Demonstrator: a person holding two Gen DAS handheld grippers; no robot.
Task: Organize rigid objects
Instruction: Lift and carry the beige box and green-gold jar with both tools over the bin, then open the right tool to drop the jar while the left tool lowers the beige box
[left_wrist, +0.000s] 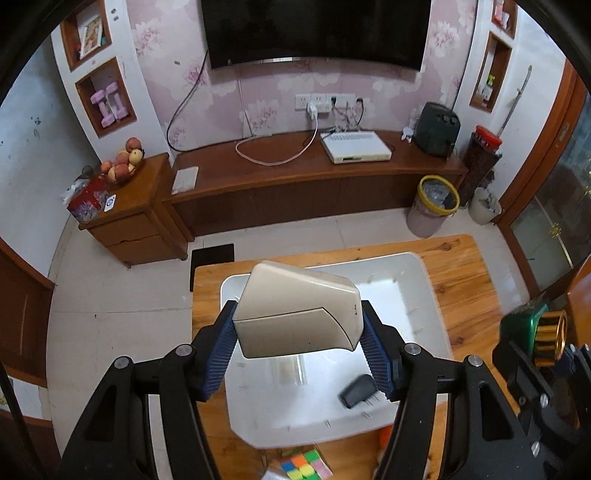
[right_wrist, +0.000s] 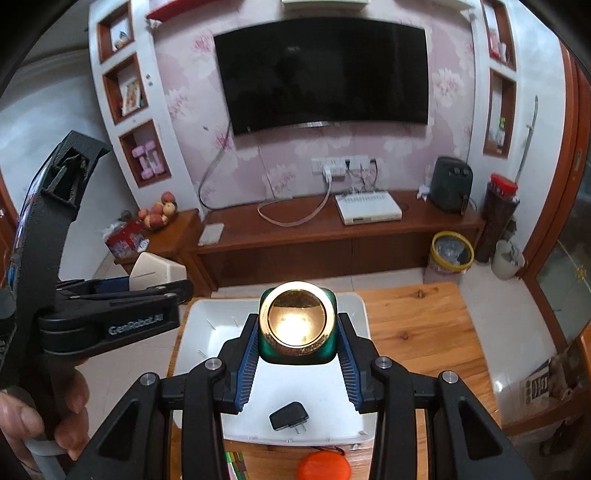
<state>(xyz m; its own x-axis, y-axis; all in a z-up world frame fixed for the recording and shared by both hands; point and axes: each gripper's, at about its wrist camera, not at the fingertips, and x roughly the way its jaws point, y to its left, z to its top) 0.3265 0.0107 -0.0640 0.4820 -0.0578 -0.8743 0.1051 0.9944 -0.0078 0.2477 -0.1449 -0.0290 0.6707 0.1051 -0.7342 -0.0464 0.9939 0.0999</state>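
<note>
My left gripper (left_wrist: 297, 332) is shut on a beige wedge-shaped box (left_wrist: 295, 310), held above a white tray (left_wrist: 424, 295) on a wooden table (left_wrist: 458, 273). My right gripper (right_wrist: 297, 339) is shut on a green jar with a gold lid (right_wrist: 297, 321), also above the tray (right_wrist: 207, 325). A black plug adapter (left_wrist: 357, 395) lies in the tray (right_wrist: 289, 415). In the right wrist view the left gripper (right_wrist: 162, 288) with the box (right_wrist: 155, 273) shows at the left. At the right edge of the left wrist view, the jar (left_wrist: 535, 332) is visible.
A colourful puzzle cube (left_wrist: 304, 465) and an orange object (right_wrist: 323, 465) lie on the table at the tray's near side. A low TV cabinet (left_wrist: 314, 173), a yellow-rimmed bin (left_wrist: 436, 206) and a drawer unit (left_wrist: 129, 221) stand beyond. A hand (right_wrist: 48, 424) holds the left gripper's handle.
</note>
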